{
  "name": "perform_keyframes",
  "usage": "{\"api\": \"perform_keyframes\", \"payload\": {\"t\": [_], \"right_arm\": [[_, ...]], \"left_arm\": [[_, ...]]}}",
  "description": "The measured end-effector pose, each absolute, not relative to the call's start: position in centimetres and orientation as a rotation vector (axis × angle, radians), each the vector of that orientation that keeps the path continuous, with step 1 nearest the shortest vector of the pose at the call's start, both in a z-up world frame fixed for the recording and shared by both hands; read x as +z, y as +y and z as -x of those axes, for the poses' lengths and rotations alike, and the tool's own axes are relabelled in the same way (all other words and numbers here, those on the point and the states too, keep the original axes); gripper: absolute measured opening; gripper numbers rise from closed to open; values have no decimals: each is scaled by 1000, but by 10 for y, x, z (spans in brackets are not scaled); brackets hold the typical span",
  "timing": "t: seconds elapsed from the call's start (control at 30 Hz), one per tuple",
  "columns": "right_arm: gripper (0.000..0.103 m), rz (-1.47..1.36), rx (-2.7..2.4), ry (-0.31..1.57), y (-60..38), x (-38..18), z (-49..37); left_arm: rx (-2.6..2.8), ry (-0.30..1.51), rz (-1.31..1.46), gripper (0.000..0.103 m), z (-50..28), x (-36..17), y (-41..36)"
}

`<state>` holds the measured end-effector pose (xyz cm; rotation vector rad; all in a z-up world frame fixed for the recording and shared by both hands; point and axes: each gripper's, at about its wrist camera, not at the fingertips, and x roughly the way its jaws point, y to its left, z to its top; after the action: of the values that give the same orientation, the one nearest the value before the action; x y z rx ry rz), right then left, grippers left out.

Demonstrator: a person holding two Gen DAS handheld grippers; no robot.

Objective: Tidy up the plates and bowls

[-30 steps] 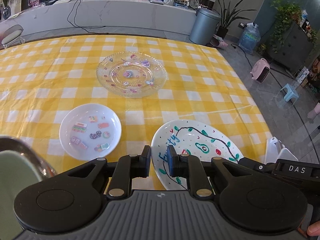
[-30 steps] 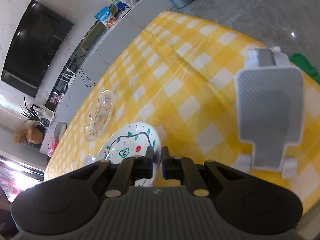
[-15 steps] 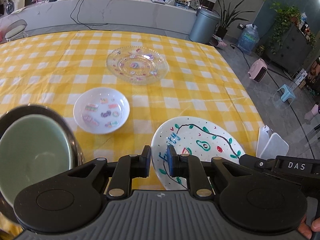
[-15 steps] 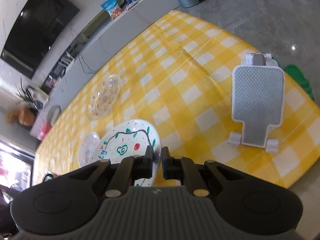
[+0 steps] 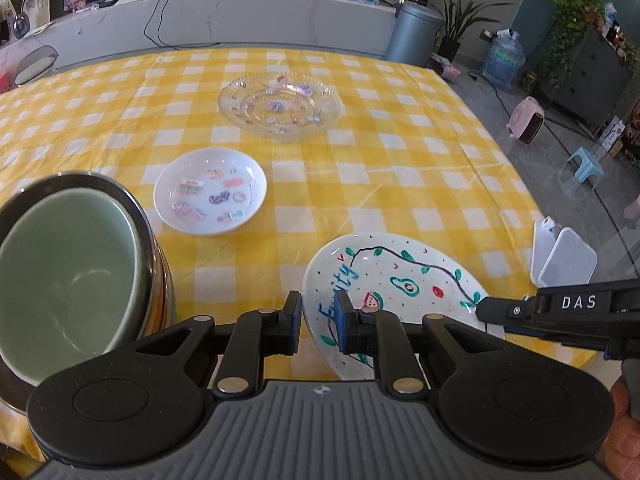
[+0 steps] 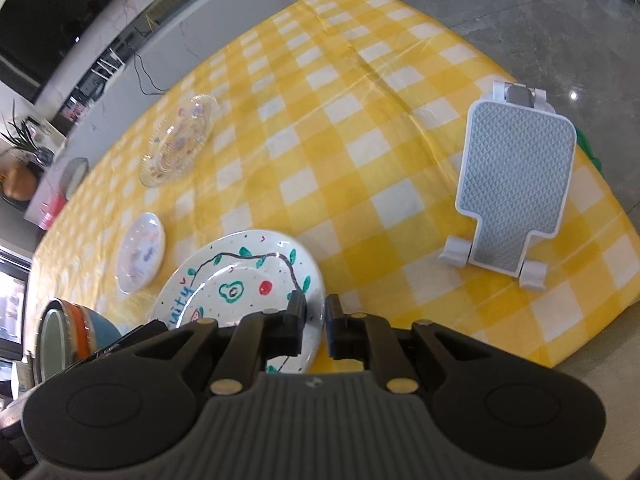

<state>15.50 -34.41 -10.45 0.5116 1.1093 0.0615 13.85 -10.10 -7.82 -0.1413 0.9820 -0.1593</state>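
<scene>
A white plate (image 5: 400, 276) painted with an avocado, fruit and blue lettering hangs over the near part of the yellow checked table (image 5: 360, 160). My left gripper (image 5: 319, 318) is shut on its left rim. In the right wrist view my right gripper (image 6: 315, 316) is shut on the same plate's (image 6: 240, 280) right rim. The right gripper's black tip (image 5: 486, 308) also shows in the left wrist view at that rim. A clear glass plate (image 5: 280, 106) lies further back, and a small white sticker dish (image 5: 210, 196) lies in the middle.
A pale green bowl (image 5: 68, 276) sits nested inside a steel bowl (image 5: 156, 264) at the near left. A white and grey phone stand (image 6: 516, 188) stands near the table's right edge. Beyond the table are a counter, a bin and plants.
Both views have shifted: the green bowl in the steel bowl has come fully into the left view. The right view has rolled and pulled back. The painted plate stays in both grips.
</scene>
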Motion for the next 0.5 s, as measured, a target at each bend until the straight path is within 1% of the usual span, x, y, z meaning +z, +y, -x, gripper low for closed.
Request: {"api": "perform_keyframes", "payload": {"t": [0.5], "right_arm": [[10, -418, 61, 1175, -329, -112, -165]], "left_arm": [[-146, 1033, 134, 18, -138, -94, -97]]}}
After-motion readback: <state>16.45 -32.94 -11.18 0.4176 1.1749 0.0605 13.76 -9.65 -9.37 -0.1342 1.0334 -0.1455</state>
